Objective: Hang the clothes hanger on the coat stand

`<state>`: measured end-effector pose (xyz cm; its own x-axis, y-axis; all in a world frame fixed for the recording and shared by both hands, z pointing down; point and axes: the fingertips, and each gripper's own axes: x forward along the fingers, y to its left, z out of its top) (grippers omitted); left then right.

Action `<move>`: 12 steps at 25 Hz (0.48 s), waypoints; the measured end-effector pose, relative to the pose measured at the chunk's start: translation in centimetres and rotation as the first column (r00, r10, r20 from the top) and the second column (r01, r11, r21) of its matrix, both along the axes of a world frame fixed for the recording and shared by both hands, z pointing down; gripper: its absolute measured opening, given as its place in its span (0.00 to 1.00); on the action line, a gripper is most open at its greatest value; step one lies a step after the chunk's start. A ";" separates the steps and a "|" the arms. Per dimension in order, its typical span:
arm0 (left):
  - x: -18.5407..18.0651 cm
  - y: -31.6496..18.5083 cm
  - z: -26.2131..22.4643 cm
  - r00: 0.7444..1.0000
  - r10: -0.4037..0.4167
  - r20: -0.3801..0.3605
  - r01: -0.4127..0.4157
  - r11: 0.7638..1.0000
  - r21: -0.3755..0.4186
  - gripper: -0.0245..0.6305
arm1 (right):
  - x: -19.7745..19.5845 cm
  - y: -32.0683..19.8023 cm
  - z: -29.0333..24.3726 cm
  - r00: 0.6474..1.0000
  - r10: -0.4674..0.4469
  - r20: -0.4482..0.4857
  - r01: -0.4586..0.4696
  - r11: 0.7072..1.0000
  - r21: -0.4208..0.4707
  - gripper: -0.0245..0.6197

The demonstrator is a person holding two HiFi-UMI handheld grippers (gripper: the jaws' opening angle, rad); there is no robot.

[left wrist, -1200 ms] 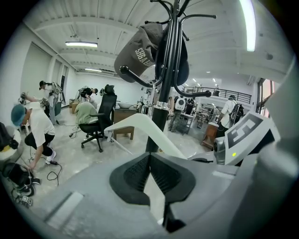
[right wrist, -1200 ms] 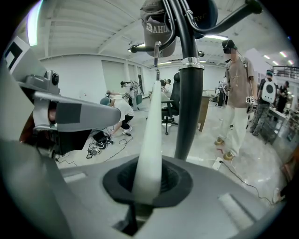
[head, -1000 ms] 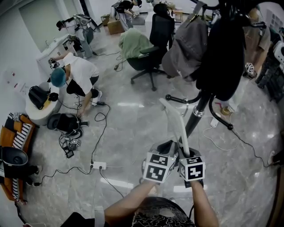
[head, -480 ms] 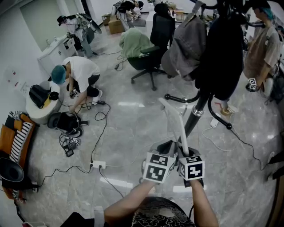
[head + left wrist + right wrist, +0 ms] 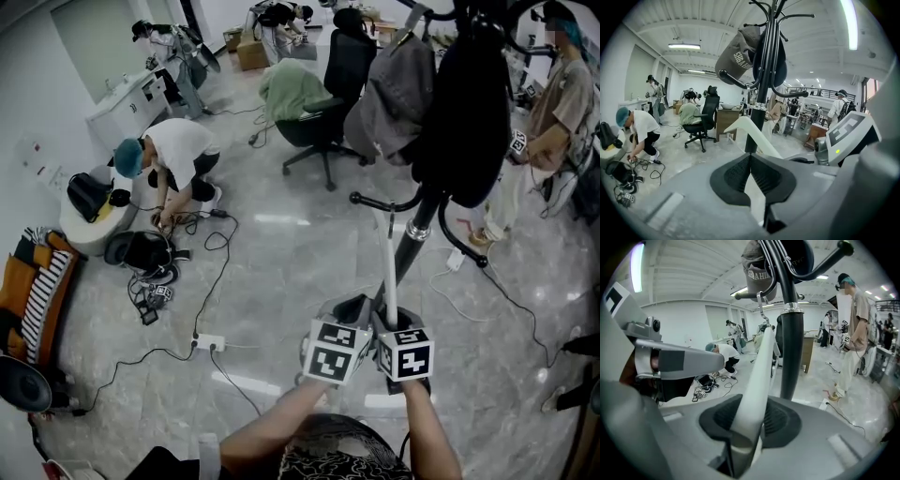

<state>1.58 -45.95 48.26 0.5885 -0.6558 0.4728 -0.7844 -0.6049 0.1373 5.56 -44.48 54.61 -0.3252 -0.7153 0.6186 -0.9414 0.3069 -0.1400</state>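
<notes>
Right gripper [image 5: 750, 417]: the jaws have just been opening and stand spread, pads clear of the white clothes hanger [image 5: 761, 376] that rises between them. Left gripper [image 5: 750, 161]: pads clamped on the hanger's lower part. In the head view the hanger stands just beside the coat stand [image 5: 413, 239] pole, on its left, with bare floor [image 5: 281, 272] further left. Hung garments [image 5: 469, 112] hide the stand's upper hooks, and its top is cut off.

The head view looks steeply down onto the floor [image 5: 281, 253]. Both gripper views face the coat stand [image 5: 792, 357] from close by, low down
</notes>
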 end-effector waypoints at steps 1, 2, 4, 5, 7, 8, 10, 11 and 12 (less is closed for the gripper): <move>0.0 0.2 -0.1 1.000 -0.003 0.000 0.003 1.000 0.002 0.05 | 0.0 0.2 -0.2 1.000 -0.002 -0.001 0.002 1.000 0.006 0.21; 0.0 0.3 -0.2 1.000 -0.005 -0.001 0.005 1.000 0.004 0.05 | 0.1 0.2 -0.4 1.000 -0.002 -0.003 0.002 1.000 0.013 0.22; 0.1 0.6 -0.3 1.000 -0.011 -0.002 0.011 1.000 0.003 0.05 | 0.2 0.3 -0.8 1.000 -0.007 -0.004 0.007 1.000 0.024 0.25; 0.2 0.8 -0.4 1.000 -0.013 -0.001 0.013 1.000 0.001 0.05 | 0.3 0.4 -1.1 1.000 -0.010 -0.004 0.010 1.000 0.027 0.25; 0.2 1.3 -0.6 1.000 -0.018 0.001 0.018 1.000 0.000 0.05 | 0.4 0.7 -1.5 1.000 -0.014 -0.007 0.015 0.999 0.034 0.26; 0.2 1.5 -0.8 1.000 -0.020 0.000 0.020 1.000 0.004 0.05 | 0.5 0.9 -1.7 1.000 -0.015 -0.011 0.015 0.999 0.039 0.26; 0.0 2.0 -1.4 1.000 -0.028 0.000 0.028 0.999 0.017 0.05 | 0.6 1.3 -2.2 1.000 -0.011 -0.019 0.012 0.999 0.052 0.26; -0.1 2.1 -1.6 0.999 -0.032 0.001 0.032 0.999 0.022 0.05 | 0.7 1.4 -2.4 1.000 -0.008 -0.021 0.010 0.998 0.059 0.26; -0.1 2.3 -1.7 0.999 -0.035 0.001 0.035 0.999 0.026 0.05 | 0.8 1.5 -2.7 1.000 -0.006 -0.022 0.007 0.998 0.067 0.26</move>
